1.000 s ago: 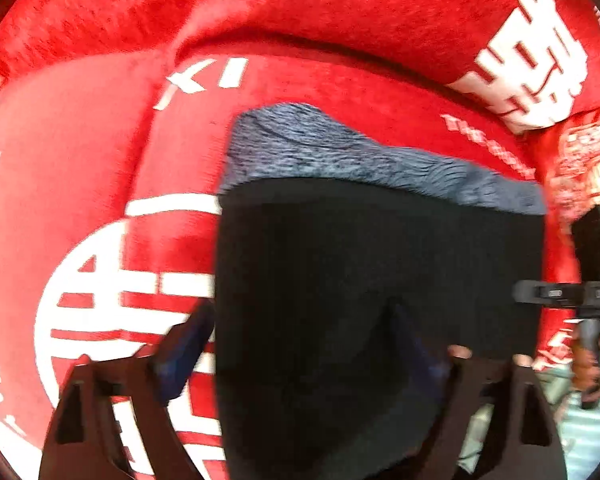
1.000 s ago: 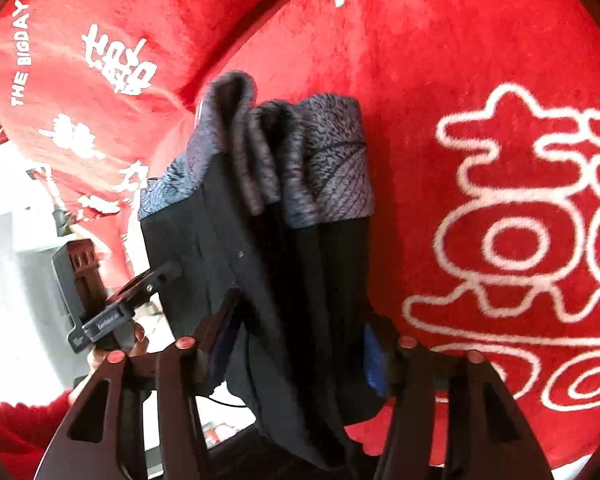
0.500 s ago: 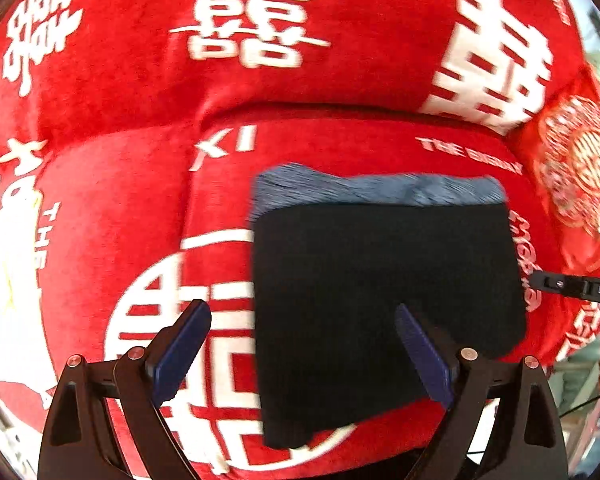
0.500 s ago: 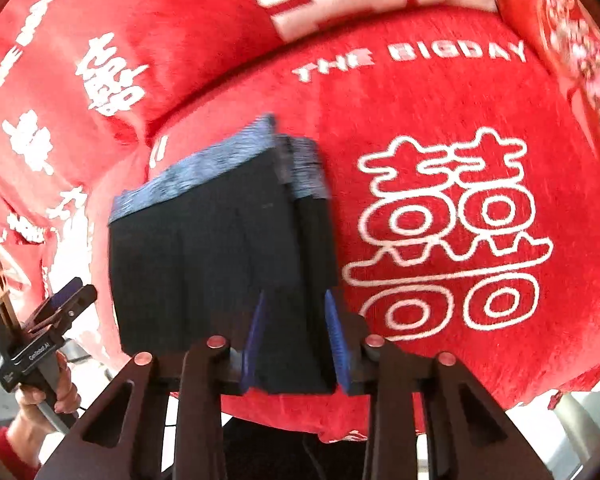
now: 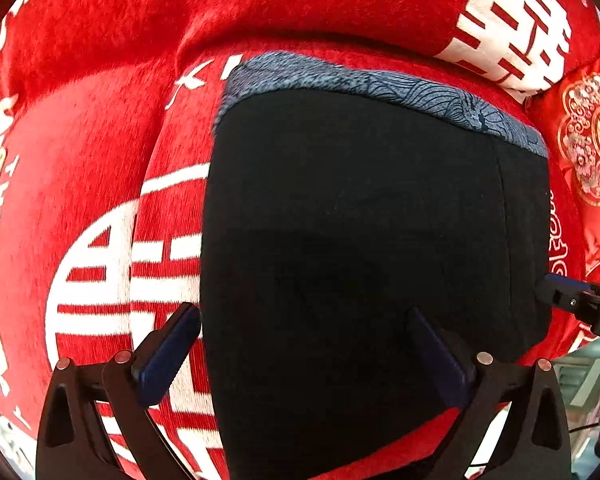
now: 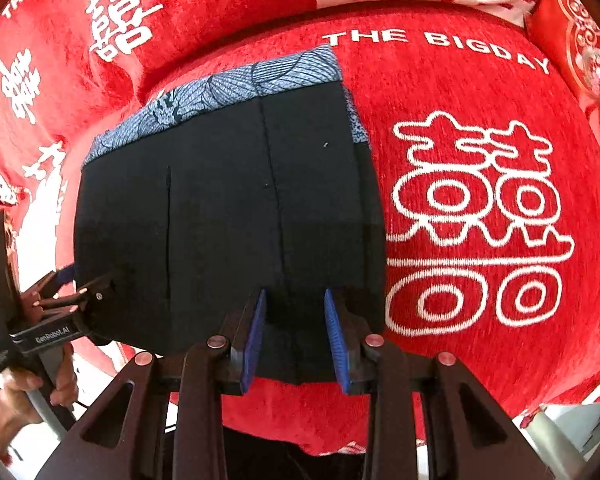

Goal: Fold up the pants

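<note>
The black pants (image 5: 360,240) lie folded into a compact rectangle on the red sofa seat (image 5: 80,168), with a blue-grey patterned waistband (image 5: 380,84) along the far edge. My left gripper (image 5: 304,344) is open wide, its fingers on either side of the near left corner of the pants. In the right wrist view the pants (image 6: 220,208) fill the left centre, and my right gripper (image 6: 294,336) is partly open over their near edge, holding nothing. The left gripper also shows in the right wrist view (image 6: 76,300) at the pants' left side.
The red sofa cover carries white characters and "THE BIGDAY" lettering (image 6: 436,46). The sofa back (image 5: 300,8) rises behind the pants. A red embroidered cushion (image 5: 592,140) sits at the right end. The seat's front edge (image 6: 320,420) drops just below the pants.
Both grippers have moved closer to the folded pants. The right gripper's fingers have spread a little wider. The pants have not moved in the last half second.
</note>
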